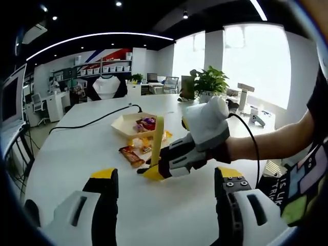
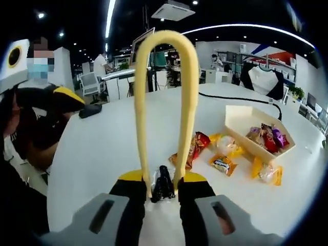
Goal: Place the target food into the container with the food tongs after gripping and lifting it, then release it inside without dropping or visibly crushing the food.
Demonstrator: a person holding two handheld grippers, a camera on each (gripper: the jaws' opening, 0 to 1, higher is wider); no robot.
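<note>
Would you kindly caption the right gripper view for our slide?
Right gripper shut on yellow tongs above a white table, snack packets beside a cardboard tray.

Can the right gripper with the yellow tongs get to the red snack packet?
Probably yes. The right gripper holds the tongs, and the red packet lies on the table just beyond them, nothing between.

The left gripper (image 1: 164,184) hangs with jaws spread wide; the right gripper (image 2: 163,187), on an outstretched bare forearm (image 1: 271,143), clamps tongs (image 2: 165,102).
</note>
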